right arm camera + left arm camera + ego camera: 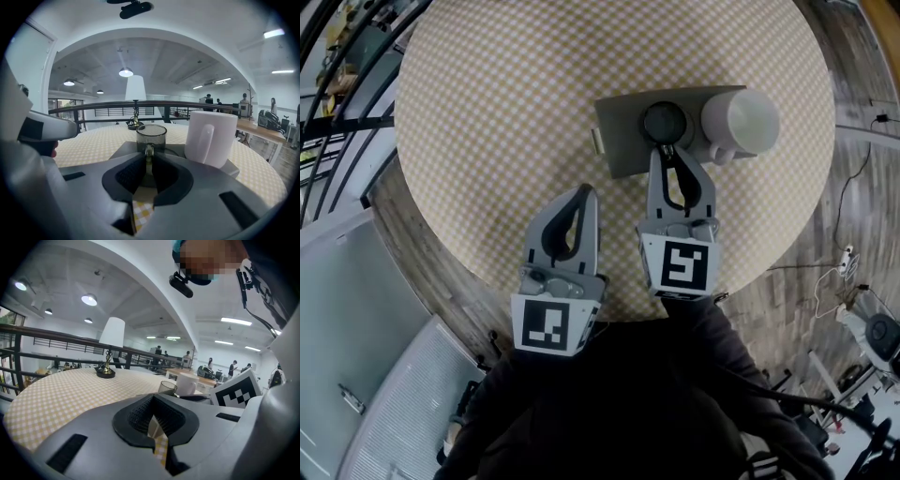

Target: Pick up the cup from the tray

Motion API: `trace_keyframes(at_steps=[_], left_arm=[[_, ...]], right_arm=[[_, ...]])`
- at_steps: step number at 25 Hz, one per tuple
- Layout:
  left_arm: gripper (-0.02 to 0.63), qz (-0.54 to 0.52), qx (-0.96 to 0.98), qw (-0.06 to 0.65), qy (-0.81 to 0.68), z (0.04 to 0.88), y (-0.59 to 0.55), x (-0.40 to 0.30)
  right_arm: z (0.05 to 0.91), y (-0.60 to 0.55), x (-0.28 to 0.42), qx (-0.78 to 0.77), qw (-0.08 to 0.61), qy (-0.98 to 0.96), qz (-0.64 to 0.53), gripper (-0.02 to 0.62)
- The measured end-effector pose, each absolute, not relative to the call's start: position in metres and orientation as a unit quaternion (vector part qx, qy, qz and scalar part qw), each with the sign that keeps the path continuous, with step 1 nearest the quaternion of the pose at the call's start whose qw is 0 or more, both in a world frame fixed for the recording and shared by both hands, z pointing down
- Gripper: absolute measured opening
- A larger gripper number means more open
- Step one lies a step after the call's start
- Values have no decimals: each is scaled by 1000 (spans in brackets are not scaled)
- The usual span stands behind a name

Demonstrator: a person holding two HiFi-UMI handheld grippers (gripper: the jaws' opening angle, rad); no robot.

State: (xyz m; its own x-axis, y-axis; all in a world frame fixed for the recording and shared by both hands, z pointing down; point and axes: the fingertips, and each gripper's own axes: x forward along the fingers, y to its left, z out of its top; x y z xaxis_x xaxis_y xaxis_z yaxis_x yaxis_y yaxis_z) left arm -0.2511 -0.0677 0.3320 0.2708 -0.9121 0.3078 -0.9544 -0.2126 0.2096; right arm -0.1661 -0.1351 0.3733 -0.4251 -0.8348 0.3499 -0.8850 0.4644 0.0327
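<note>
A dark see-through glass cup [665, 122] stands on the grey tray [623, 141] on the round checked table, beside a white mug [741, 122]. My right gripper [667, 150] reaches over the tray's near edge. In the right gripper view its jaws pinch the handle of the cup [151, 136], with the mug [209, 136] just to the right. The cup's base rests on the tray [123, 150]. My left gripper [585, 192] hovers over the cloth left of the tray, shut, with nothing between its fingers. The left gripper view shows the cup [167, 387] and the mug [186, 383] ahead at the right.
A table lamp [135, 105] with a white shade stands at the far side of the table [487, 141]. A dark railing [337, 122] runs along the left. The table's near edge lies just under both grippers, with wooden floor [806, 272] beyond.
</note>
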Motion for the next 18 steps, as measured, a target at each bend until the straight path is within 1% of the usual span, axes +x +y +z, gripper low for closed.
trace_keyframes(at_steps=[6,18], left_arm=[[5,54,773,166,-610,324,-57,-255],[5,64,779,141,-608,328,-27,-240]], right_arm=[[360,-120,-171,499,134,-853,73,37],[360,-61,-161,466,127,-873,61,38]])
